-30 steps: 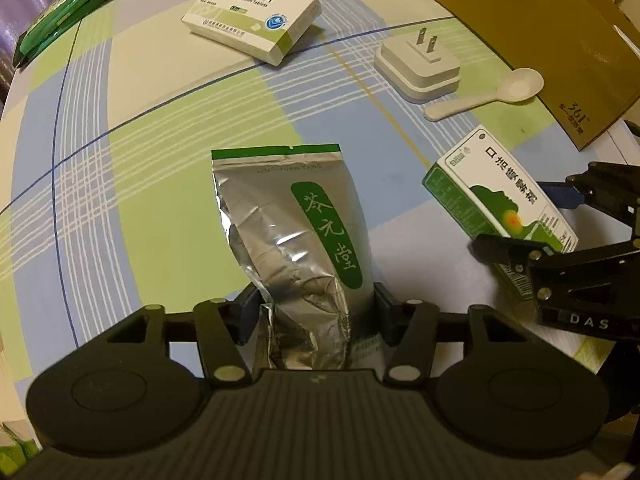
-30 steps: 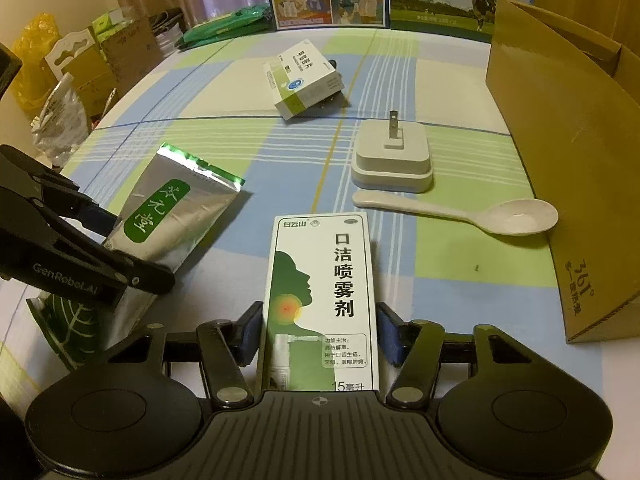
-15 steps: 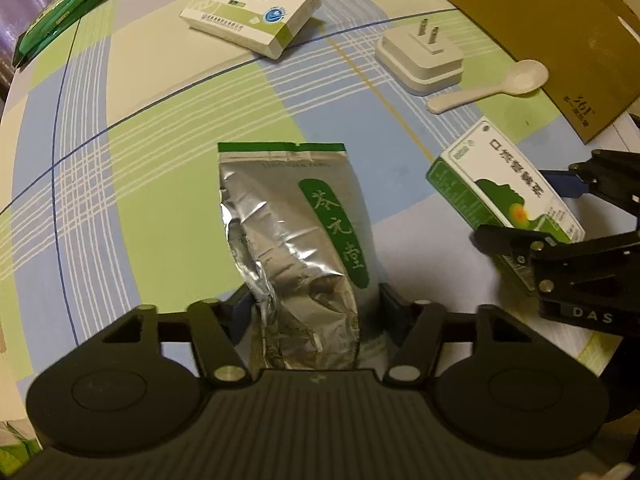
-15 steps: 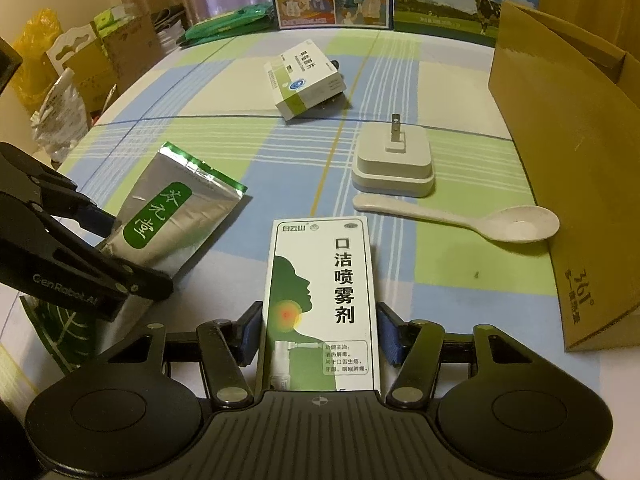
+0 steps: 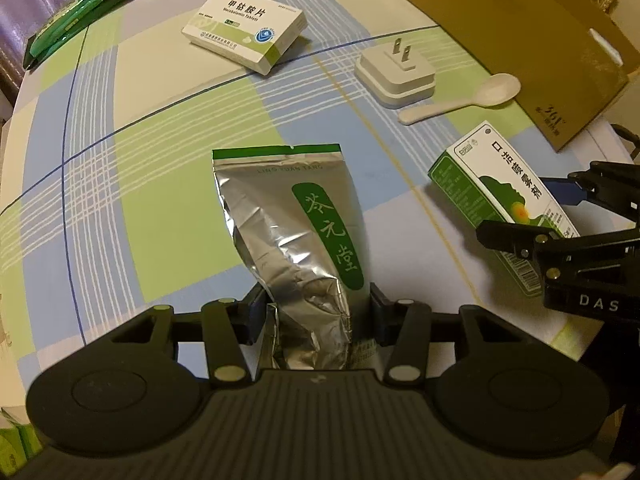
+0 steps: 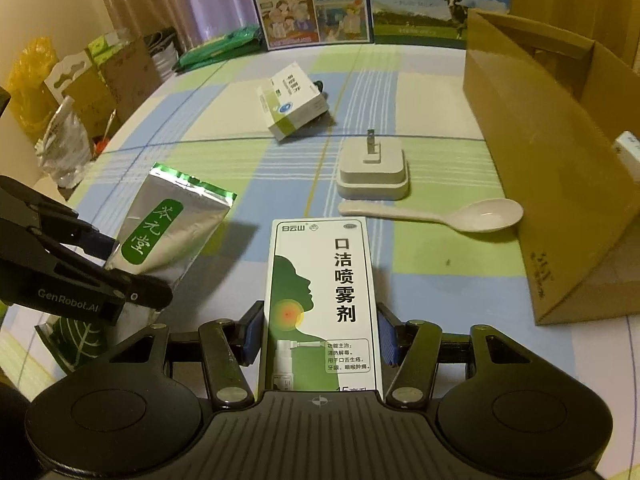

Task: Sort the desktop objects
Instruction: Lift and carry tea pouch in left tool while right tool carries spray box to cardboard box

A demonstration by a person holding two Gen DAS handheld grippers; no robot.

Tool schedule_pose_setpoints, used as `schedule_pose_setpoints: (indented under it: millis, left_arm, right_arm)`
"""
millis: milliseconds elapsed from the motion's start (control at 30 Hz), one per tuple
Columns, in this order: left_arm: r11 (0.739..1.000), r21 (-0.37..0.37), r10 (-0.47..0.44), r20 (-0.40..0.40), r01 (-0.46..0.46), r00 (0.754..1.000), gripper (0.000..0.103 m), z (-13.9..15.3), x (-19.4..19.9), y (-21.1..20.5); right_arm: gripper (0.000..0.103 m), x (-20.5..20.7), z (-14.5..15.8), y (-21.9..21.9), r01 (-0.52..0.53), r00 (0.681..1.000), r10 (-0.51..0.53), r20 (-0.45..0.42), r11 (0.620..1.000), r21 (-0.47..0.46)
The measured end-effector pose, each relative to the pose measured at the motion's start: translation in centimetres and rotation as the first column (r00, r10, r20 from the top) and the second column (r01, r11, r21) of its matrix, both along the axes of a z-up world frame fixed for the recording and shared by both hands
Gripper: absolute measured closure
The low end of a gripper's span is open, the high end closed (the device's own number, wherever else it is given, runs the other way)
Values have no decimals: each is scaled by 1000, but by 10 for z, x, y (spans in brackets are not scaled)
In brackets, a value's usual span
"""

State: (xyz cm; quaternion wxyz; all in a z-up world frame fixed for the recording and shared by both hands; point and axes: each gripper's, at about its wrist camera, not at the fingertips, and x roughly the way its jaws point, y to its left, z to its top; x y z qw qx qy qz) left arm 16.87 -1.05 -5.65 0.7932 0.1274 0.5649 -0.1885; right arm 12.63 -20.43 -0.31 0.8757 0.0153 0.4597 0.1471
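— Tongs first: the left tongs [image 5: 316, 312] are clamped on the bottom end of the silver foil tea pouch [image 5: 296, 224], and the right tongs [image 6: 320, 336] are clamped on the lower end of the mouth-spray box [image 6: 322, 300]. Both things stick out forward over the near part of the desk [image 5: 168, 152], and from the shadows under them I judge both are off the cloth, though I can't be sure.

— So what worries you?

— The pouch. It is soft and crumpled right where the pads pinch it, and its long sealed top hangs free. A quick swing could let it fold or slide out. The carton is stiffer, but it's held by one end only, so it could pivot between the pads.

— And around them?

— The two tongs are near each other, left beside right. If both head for the open cardboard box [image 6: 560, 168] at the desk's right edge together, they could knock or cross.

— Anything in the way?

— The white spoon [image 6: 440, 216] lies just beside the cardboard box's wall, with the white plug adapter [image 6: 372, 176] touching or almost touching its handle, prongs up. A low pass could sweep the spoon or catch a prong. The tablet box [image 5: 244, 32] sits farther back toward the far edge, well apart. The cardboard box's wall is tall, too; coming in low would push the carton against it.
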Motion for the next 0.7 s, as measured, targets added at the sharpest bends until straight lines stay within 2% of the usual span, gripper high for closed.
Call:
schedule_pose_setpoints:
  millis: [400,700]
  left_arm:
    - [999,-2,-34,56,34,998,58,45,-26,-20]
    - [998,-6,-57,89,58,994,58,67,-42,-38]
  right_arm:
    - [50,-22,39,-17,35,997,-37,63,999,32]
    - [50,-35,65,-34,57,992,-62,114,997,45]
